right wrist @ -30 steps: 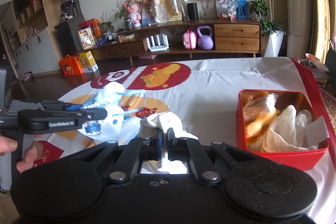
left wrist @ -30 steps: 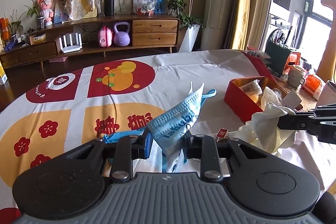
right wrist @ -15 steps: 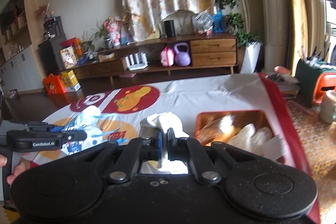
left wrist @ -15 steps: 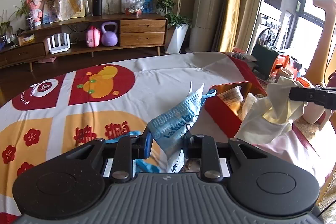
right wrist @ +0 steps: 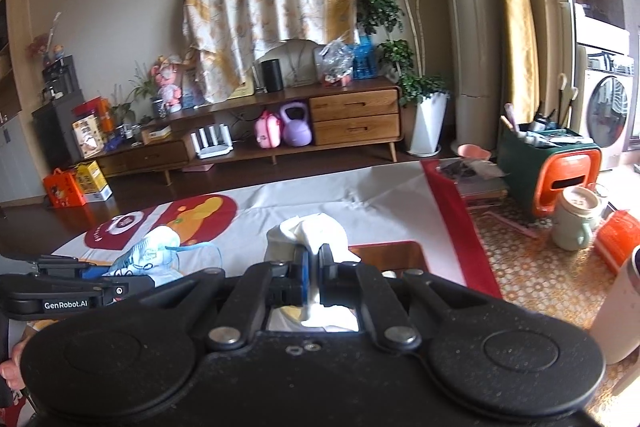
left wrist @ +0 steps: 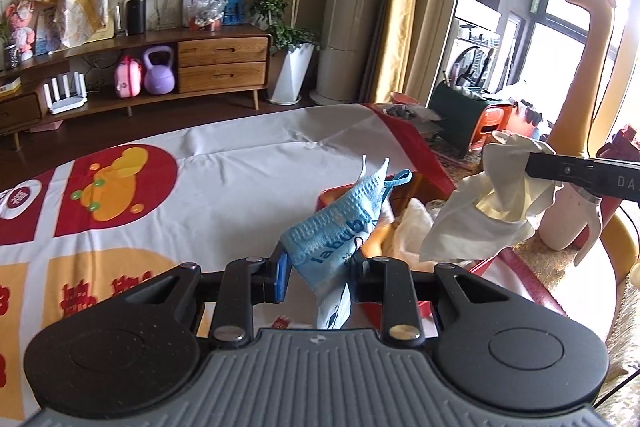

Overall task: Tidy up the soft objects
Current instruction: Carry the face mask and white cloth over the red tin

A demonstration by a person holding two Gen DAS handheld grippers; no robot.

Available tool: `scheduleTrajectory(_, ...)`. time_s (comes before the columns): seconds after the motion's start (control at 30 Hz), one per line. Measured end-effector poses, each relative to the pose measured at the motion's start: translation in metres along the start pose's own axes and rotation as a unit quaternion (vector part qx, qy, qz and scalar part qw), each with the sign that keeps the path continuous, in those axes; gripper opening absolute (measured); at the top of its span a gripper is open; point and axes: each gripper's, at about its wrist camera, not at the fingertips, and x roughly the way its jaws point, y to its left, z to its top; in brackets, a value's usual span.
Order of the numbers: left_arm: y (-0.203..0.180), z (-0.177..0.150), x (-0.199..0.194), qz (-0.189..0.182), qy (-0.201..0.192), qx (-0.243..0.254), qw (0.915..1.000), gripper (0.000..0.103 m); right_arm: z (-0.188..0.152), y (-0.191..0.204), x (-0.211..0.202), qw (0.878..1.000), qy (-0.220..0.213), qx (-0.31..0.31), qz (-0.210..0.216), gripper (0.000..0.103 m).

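Observation:
My left gripper (left wrist: 320, 267) is shut on a blue face mask (left wrist: 336, 227) with printed lettering, whose ear loop sticks up. It hangs just left of and above the red box (left wrist: 332, 195), which holds several pale soft items. My right gripper (right wrist: 314, 263) is shut on a white cloth (right wrist: 312, 231). In the left wrist view that white cloth (left wrist: 492, 211) dangles from the right gripper (left wrist: 536, 169) over the box's right side. The right wrist view shows the left gripper (right wrist: 132, 279) with the mask (right wrist: 152, 259) at lower left and the box rim (right wrist: 384, 245) just beyond my fingers.
A tablecloth (left wrist: 240, 179) with red and yellow prints covers the table; its red-bordered right edge (right wrist: 452, 211) is close to the box. On the floor beyond are a green and orange stool (right wrist: 560, 171), a pale cup (right wrist: 576, 219) and a tall bottle (right wrist: 624, 311). A hand (right wrist: 12, 367) shows at lower left.
Both grippers have travelled right and upward with their loads, from over the printed cloth to the red box. The box has come close under both of them.

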Motion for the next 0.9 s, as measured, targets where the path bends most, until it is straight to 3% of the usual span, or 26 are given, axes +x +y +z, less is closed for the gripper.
scheduleTrajectory(0.53, -0.066, 0.03, 0.077, -0.046, 0.025, 0.015, 0.9985, 0.027, -0.012, -0.06, 0.014, 0.999, 0.015, 0.026, -0.035, 0.004)
scheduleTrajectory(0.9, -0.086, 0.037, 0.137, -0.056, 0.068, 0.011, 0.9961, 0.027, -0.027, -0.065, 0.05, 0.998, 0.049, 0.023, -0.027, 0.004)
